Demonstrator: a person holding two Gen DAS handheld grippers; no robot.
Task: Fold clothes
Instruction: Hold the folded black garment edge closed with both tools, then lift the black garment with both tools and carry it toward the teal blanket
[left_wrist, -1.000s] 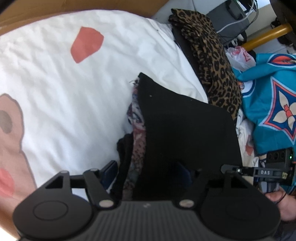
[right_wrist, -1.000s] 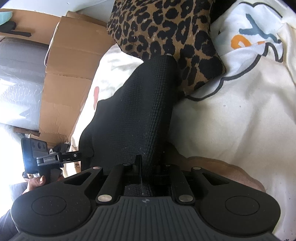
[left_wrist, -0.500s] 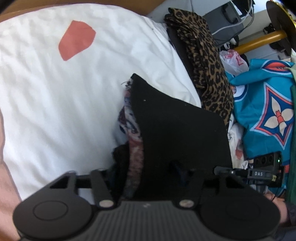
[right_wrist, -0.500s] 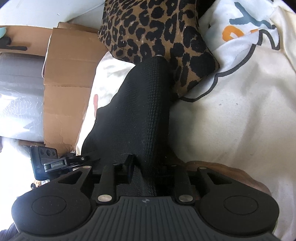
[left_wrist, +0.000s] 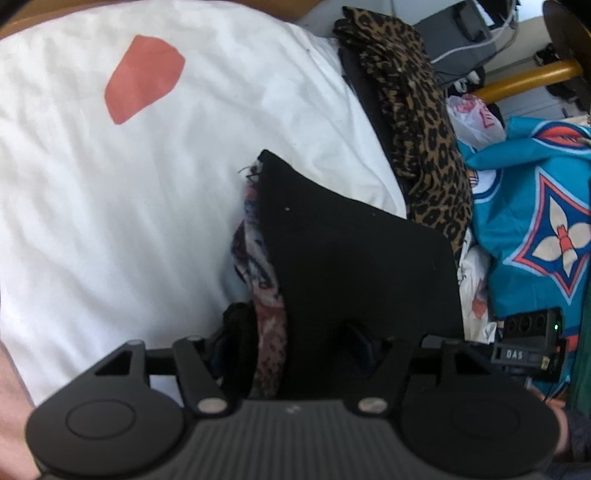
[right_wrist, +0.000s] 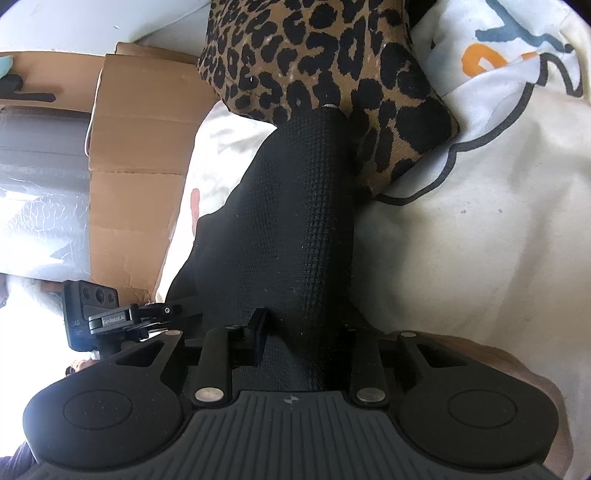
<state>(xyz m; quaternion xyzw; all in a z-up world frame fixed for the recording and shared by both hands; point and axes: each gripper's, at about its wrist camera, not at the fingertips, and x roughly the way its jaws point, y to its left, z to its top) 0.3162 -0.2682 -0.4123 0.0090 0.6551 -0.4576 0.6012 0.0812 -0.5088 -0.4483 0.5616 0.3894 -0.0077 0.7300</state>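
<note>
Left wrist view: left gripper (left_wrist: 295, 343) is clamped on a black garment (left_wrist: 351, 258) with patterned lining, lifted over the bed (left_wrist: 129, 184). Right wrist view: right gripper (right_wrist: 303, 332) pinches the same garment (right_wrist: 288, 221), stretched ahead toward a leopard piece (right_wrist: 314, 55). Folding looks midway; laying flat remains.

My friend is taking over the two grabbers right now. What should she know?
Left tool: shut on the black garment, with a patterned cloth bunched beside it.
Right tool: shut on the other end of the same black garment.
The garment is held up between both tools over the white bedding. A leopard-print piece lies just beyond.
Done: both ends gripped.
Left: lay it down, finish folding, then release.
</note>
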